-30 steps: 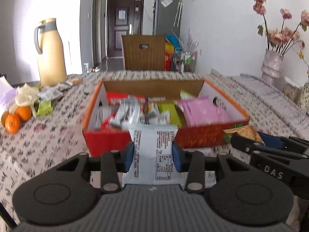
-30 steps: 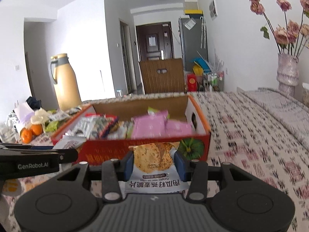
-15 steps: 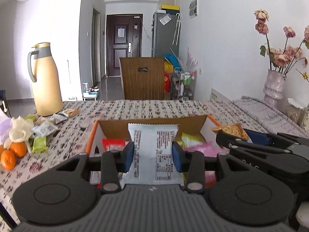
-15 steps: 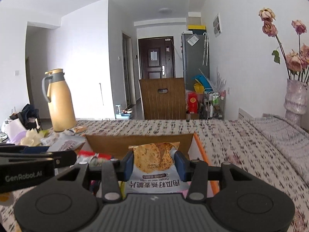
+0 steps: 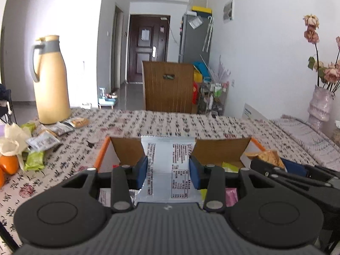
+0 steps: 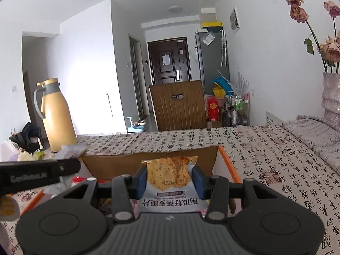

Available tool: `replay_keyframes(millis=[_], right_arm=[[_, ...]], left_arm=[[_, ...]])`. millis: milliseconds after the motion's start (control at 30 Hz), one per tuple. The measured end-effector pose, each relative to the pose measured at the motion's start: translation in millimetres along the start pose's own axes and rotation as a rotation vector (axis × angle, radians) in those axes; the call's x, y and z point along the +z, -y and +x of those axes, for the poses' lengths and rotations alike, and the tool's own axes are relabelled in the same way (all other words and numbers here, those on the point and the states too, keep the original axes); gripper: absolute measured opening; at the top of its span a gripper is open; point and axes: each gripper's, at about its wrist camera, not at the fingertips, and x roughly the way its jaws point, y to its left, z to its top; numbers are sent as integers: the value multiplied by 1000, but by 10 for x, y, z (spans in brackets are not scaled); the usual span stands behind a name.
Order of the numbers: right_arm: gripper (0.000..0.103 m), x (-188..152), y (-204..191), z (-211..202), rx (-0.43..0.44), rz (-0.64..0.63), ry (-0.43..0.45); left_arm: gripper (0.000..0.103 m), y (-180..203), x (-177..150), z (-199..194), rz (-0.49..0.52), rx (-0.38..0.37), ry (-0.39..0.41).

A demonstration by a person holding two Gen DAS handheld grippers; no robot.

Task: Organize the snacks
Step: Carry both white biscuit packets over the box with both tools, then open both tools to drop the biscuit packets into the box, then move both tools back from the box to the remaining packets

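My left gripper (image 5: 167,171) is clamped on a silver snack packet (image 5: 169,170). The packet stands up between the two blue pads (image 5: 142,171), and both pads press its sides. Its back faces me, with small black print and a little table of numbers, too tiny for me to read.

My right gripper (image 6: 169,180) is clamped on a crisp packet (image 6: 170,182). It has a picture of round golden crisps on it. The big Chinese writing on it is upside down to me, and I can make out "Pumpkin seed oat crisps" in small letters.

Both packets hang over the open cardboard box (image 5: 221,148) with orange edges. Inside it I see a pink packet (image 5: 230,195) and a yellow-green one (image 5: 229,166).

In the right camera, the side of my other gripper says "GenRobot.AI".

The box sits on a table cloth (image 6: 276,170) covered with black Chinese writing. More snack packets (image 5: 42,141) lie on the left by a yellow jug (image 5: 52,80), near some oranges (image 5: 9,163). Dried roses stand in a vase (image 5: 319,108) on the right.
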Motion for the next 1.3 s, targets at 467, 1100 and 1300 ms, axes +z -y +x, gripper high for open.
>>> replay_keyframes(millis=[467, 1100, 1300], right_arm=[[103, -65, 84, -50, -48, 64, 8], [103, 60, 3, -215, -55, 50, 18], [103, 54, -72, -512, -48, 36, 33]], left_arm=[[103, -135, -30, -142, -58, 77, 97], [103, -75, 140, -455, -70, 67, 118], [103, -73, 123, -766, -63, 58, 134]])
